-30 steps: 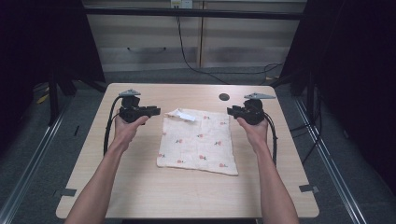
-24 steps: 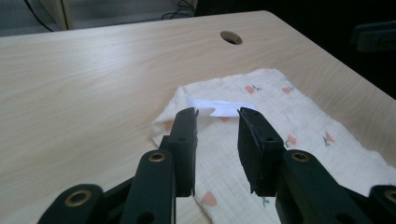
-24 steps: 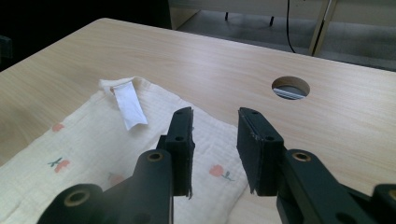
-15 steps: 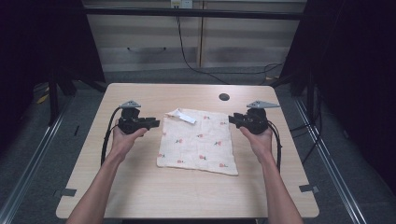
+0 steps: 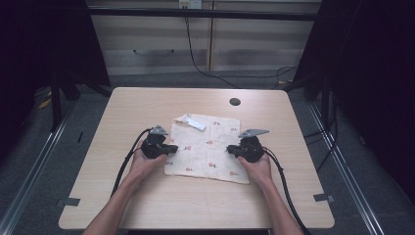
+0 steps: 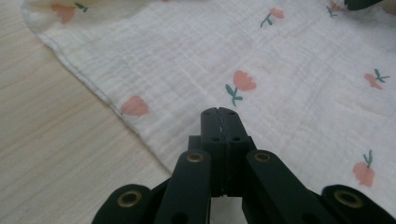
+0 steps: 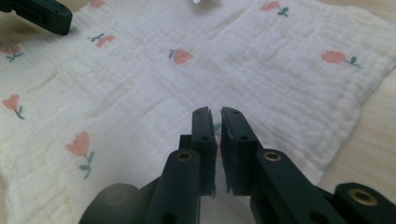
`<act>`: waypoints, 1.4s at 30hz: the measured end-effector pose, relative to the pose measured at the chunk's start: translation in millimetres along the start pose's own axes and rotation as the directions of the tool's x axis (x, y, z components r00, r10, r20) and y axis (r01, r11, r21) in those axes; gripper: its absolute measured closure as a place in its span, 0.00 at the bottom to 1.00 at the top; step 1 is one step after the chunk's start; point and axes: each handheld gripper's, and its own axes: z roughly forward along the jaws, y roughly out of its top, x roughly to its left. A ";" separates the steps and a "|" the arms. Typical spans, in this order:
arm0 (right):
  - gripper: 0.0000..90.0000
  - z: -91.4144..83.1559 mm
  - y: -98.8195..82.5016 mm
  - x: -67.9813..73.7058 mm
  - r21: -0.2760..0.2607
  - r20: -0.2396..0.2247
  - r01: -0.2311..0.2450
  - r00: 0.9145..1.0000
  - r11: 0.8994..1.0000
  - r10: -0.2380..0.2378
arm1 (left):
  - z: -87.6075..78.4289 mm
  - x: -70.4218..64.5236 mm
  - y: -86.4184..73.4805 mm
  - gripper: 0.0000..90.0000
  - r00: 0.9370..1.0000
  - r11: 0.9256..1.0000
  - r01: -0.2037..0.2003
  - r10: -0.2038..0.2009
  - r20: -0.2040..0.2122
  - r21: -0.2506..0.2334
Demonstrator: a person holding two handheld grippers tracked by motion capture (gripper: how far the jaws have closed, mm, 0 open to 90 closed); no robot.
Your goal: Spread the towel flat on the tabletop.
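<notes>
A white cloth (image 5: 208, 147) printed with small pink flowers lies flat on the wooden table (image 5: 147, 205). Its far left corner is turned over and shows a white label (image 5: 193, 122). My left gripper (image 5: 172, 148) rests at the cloth's left edge. In the left gripper view its jaws (image 6: 219, 112) have just closed tight together over the cloth (image 6: 289, 84), with nothing between them. My right gripper (image 5: 229, 149) sits on the cloth's right part. Its jaws (image 7: 215, 112) have just been closing too, leaving a thin slit above the cloth (image 7: 140, 88), with no fold caught.
A dark round hole (image 5: 235, 102) lies in the tabletop beyond the cloth. Black cables trail from both grippers toward the near edge. A dark frame and a cabinet stand behind the table. In the right gripper view, the other gripper (image 7: 42, 16) shows at the far left corner.
Both hands have come from the cloth's far corners toward the person and down onto its side edges. Both pairs of jaws have closed. The cloth has not shifted.
</notes>
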 end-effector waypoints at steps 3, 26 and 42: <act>0.87 4.5 -5.1 1.9 0.018 0.004 0.016 1.000 1.000 -0.016 | -0.8 -0.4 -1.8 1.00 1.000 1.000 -0.004 0.004 0.004 -0.008; 0.92 -41.7 -46.8 51.0 0.063 -0.070 0.133 0.989 0.989 -0.128 | -43.1 -60.9 -49.6 1.00 0.991 0.998 -0.061 0.057 0.121 0.031; 0.92 -49.3 -53.2 58.8 0.071 -0.107 0.135 0.986 0.988 -0.127 | -27.7 -7.0 1.0 0.83 0.998 0.996 0.060 -0.059 0.009 -0.059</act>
